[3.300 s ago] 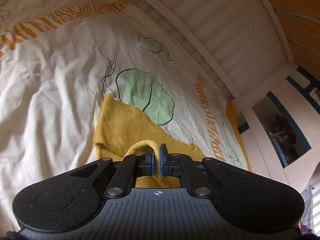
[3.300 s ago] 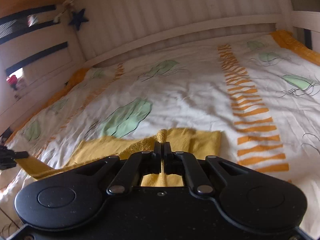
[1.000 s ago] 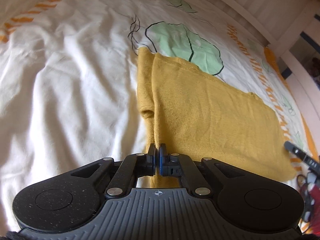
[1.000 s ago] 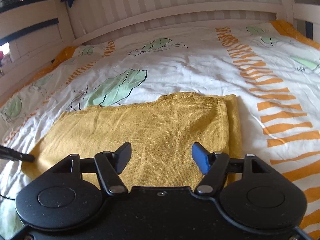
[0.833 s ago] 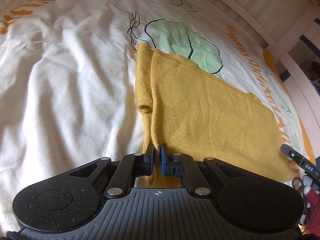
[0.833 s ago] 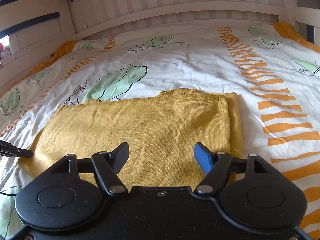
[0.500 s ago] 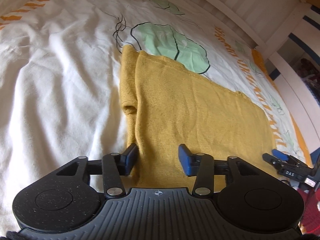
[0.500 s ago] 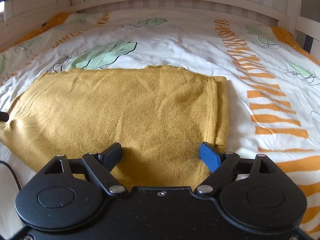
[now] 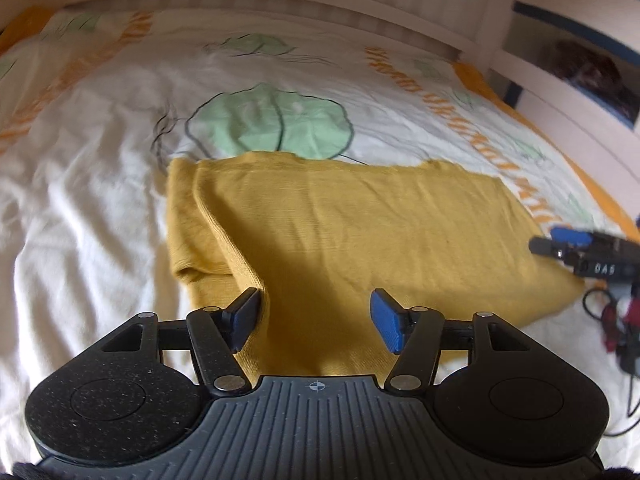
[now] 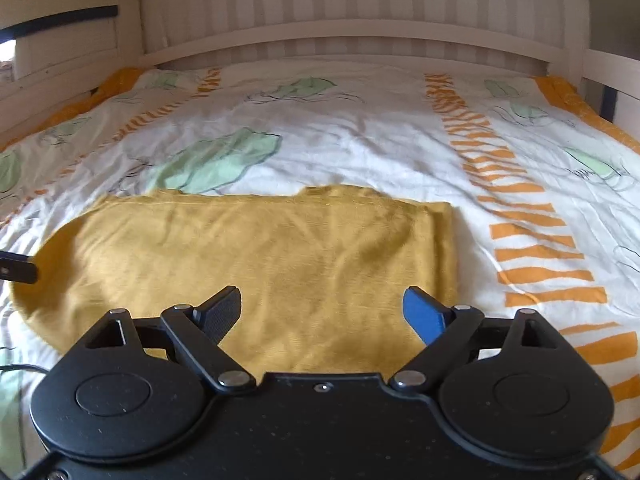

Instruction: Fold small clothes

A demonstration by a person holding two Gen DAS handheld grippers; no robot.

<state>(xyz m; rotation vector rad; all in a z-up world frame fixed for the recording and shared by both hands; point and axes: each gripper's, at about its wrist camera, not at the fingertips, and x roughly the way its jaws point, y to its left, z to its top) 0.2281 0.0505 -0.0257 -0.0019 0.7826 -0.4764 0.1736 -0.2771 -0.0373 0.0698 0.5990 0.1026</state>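
Left gripper (image 9: pixel 316 318) released yellow garment (image 9: pixel 340 232); both grippers' fingers opening, empty, right gripper (image 10: pixel 322 312) wider.

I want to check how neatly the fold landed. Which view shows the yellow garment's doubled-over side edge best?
The left wrist view: the yellow garment shows its layered edge close to the camera, with the lower layer poking out. The right wrist view shows that edge only as a thin strip.
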